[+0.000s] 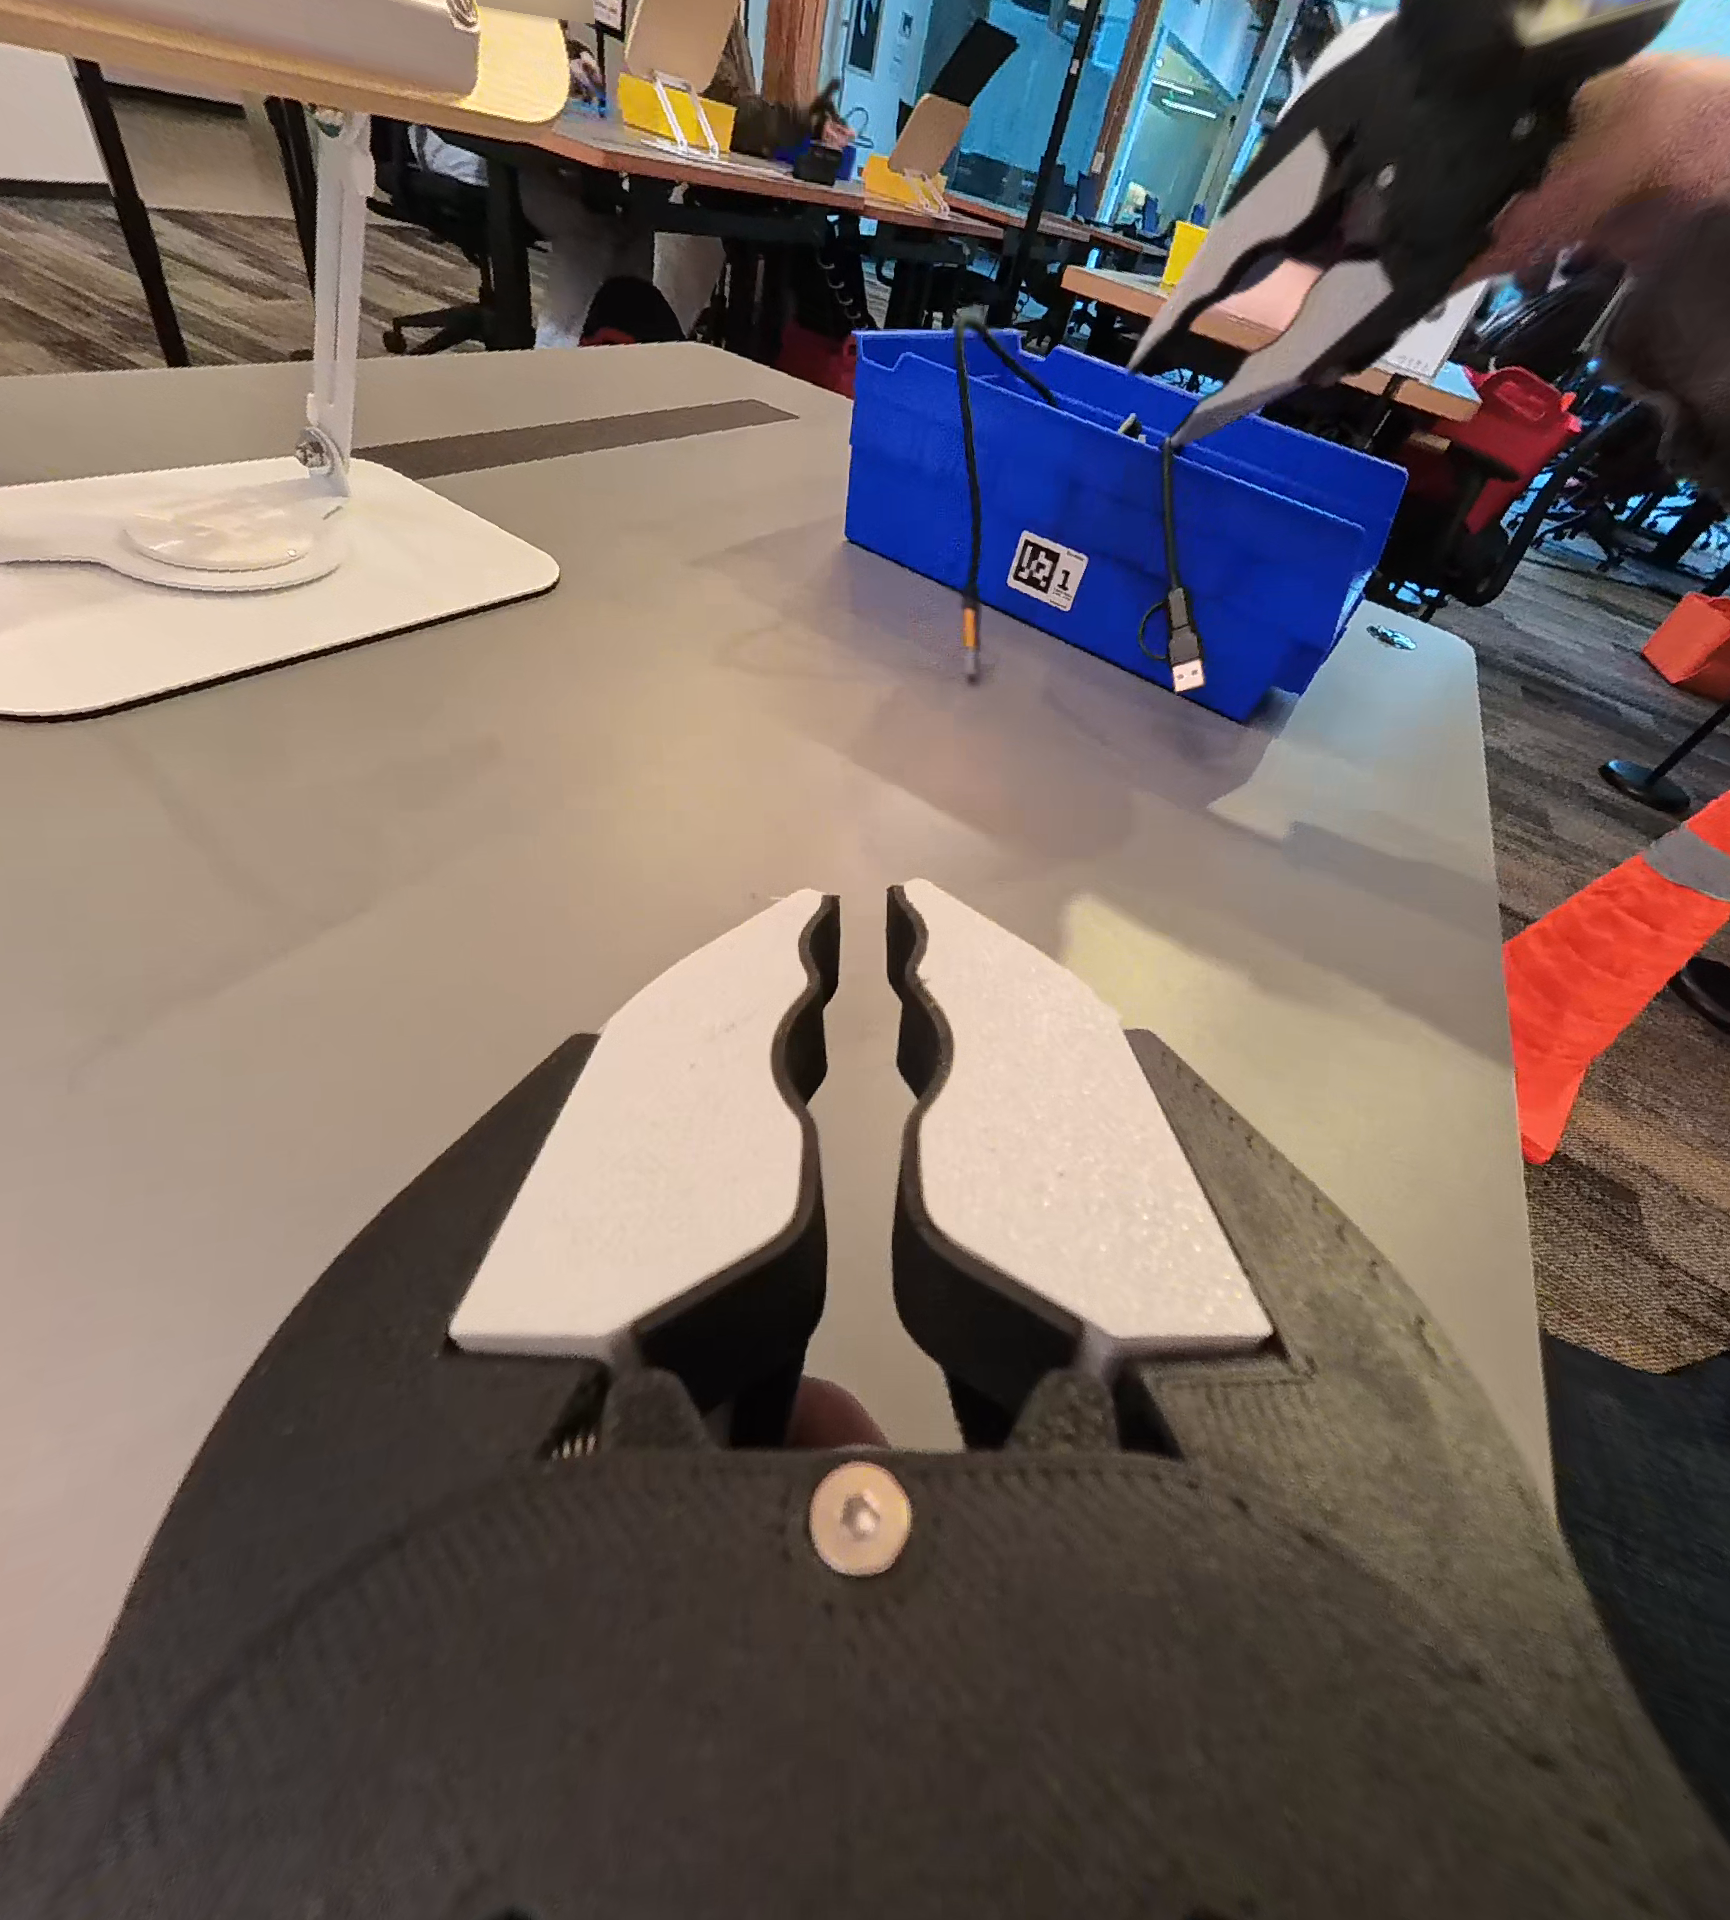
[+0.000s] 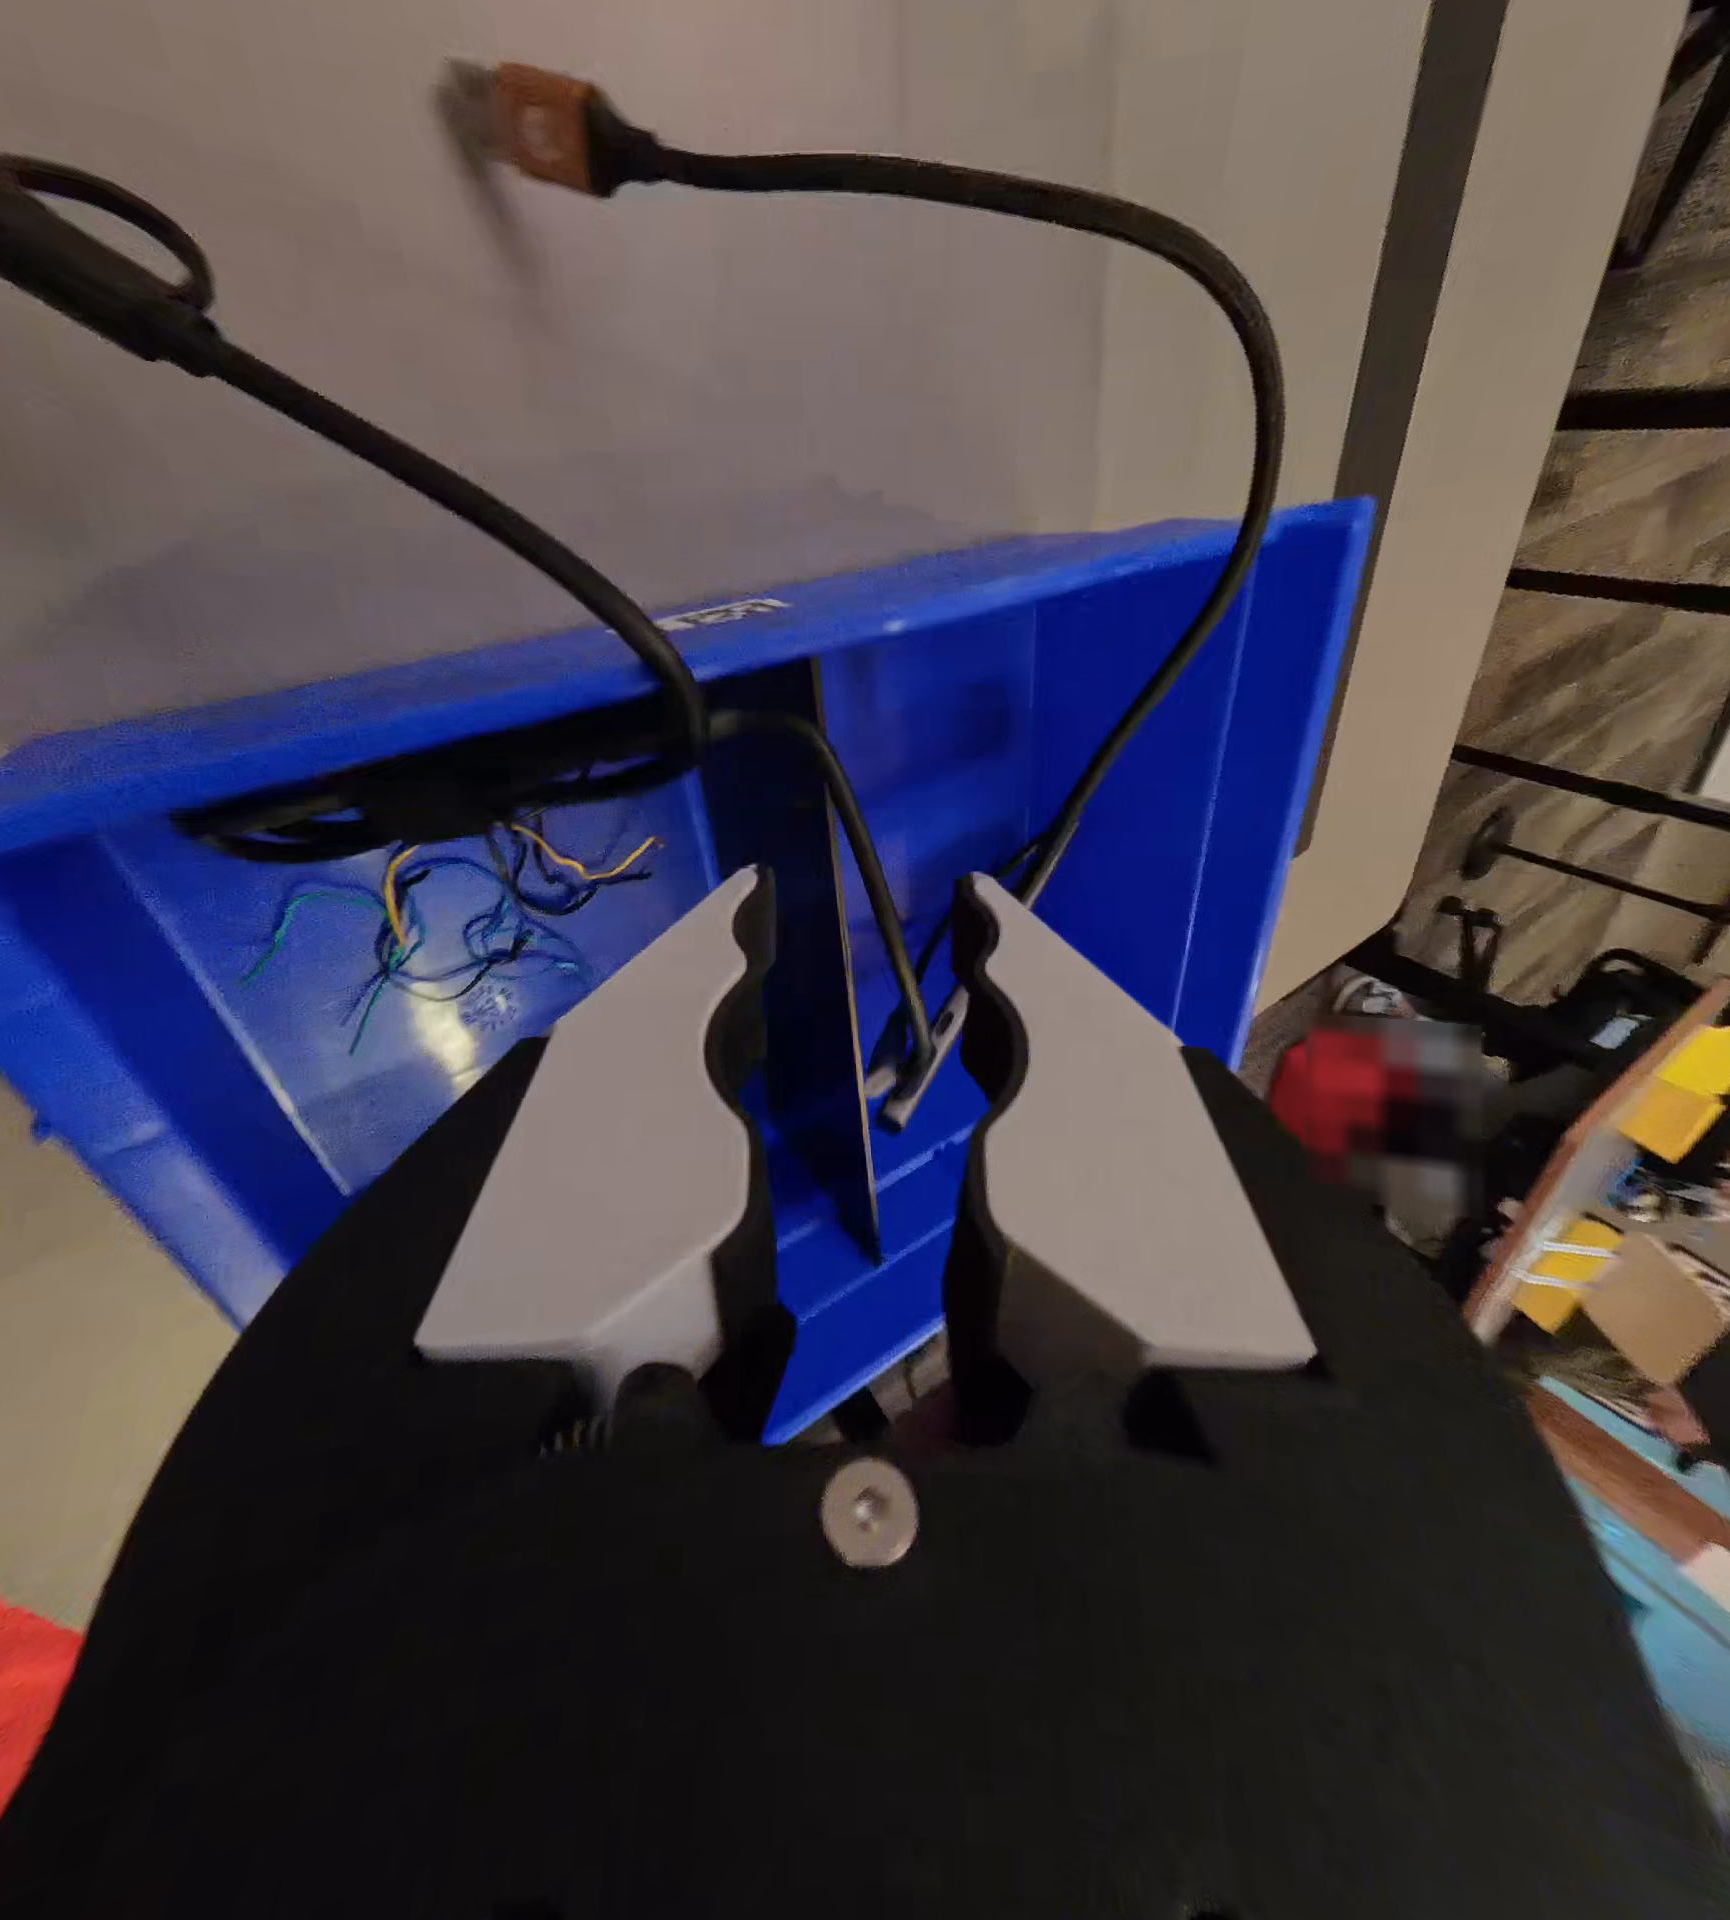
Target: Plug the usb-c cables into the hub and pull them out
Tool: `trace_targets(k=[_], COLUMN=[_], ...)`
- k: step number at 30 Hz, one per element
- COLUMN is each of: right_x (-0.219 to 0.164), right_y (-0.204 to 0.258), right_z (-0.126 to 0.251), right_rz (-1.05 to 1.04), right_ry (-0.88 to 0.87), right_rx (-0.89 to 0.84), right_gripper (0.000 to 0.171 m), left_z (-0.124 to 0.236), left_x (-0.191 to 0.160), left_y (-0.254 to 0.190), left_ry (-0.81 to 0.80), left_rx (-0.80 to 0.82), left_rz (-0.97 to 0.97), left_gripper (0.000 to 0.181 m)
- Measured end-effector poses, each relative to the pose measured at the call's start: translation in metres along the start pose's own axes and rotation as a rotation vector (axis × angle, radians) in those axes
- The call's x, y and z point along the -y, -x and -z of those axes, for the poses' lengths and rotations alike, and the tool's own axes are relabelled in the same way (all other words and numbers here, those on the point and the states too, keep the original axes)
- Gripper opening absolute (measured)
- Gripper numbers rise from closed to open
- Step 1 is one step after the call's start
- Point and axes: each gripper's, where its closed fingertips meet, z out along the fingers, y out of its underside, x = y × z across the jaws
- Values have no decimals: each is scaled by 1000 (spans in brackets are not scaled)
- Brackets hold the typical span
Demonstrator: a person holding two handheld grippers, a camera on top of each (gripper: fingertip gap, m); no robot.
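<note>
Left gripper (image 1: 863, 904) is held low over the grey tabletop (image 1: 528, 831), jaws nearly pressed together with a thin slit between them, nothing pinched. Right gripper (image 2: 859, 883) is poised above the blue bin (image 2: 113, 790), jaws spread, nothing clamped; a small grey connector piece (image 2: 928, 1060) is seen between the tips down in the bin's right compartment, contact cannot be told.

Bin sits at the far right of the table, split by a divider (image 2: 819, 1039). Two black cables are draped over its front wall: one with an orange-collared plug (image 1: 970, 623), tip at or just above the table, one with a USB-A plug and small loop (image 1: 1185, 649). Loose thin coloured wires (image 2: 445, 914) lie in the left compartment. The hub is not identified with certainty.

White stand base (image 1: 217, 603) rests on the left of the table. Beyond: patterned carpet, rows of desks with yellow holders (image 1: 674, 114), office chairs, glass partitions. Orange cone with reflective band (image 1: 1661, 935) stands on the floor at right.
</note>
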Motion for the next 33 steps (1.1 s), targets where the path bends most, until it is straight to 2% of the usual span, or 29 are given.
trace_targets(k=[2, 3, 4, 9, 16, 21, 24, 27, 33], right_x=[0, 0, 1, 3, 0, -33, -55, -69, -92], right_y=[2, -2, -3, -8, -50, -99, -110, -111, -90], right_z=[-16, -22, -23, -14, 21, 34, 23, 5, -43], right_rz=[43, 44, 32, -153, -677, -1139, -1316, -1438, -1391], right_ry=[42, 45, 38, -91, -523, -727, -677, -601, -288], right_rx=[-17, -46, -42, 26, 105, 8, -76, -80, -128], right_gripper=[24, 10, 4, 3, 2, 1, 1, 0, 1], left_z=[0, 1, 1, 5, 7, 6, 5, 5, 6], left_x=[0, -1, -1, 0, 3, 2, 2, 1, 2], left_y=[-2, -2, -3, 2, 6, 7, 7, 7, 7], left_ry=[1, 2, 3, -16, -39, -33, -27, -24, -29], left_rx=[1, 1, 1, -1, -5, -4, -3, 1, -3], left_rz=[-7, -9, -10, 32, 68, 71, 71, 70, 78], left_gripper=[8, 8, 8, 8, 7, 8, 8, 8, 7])
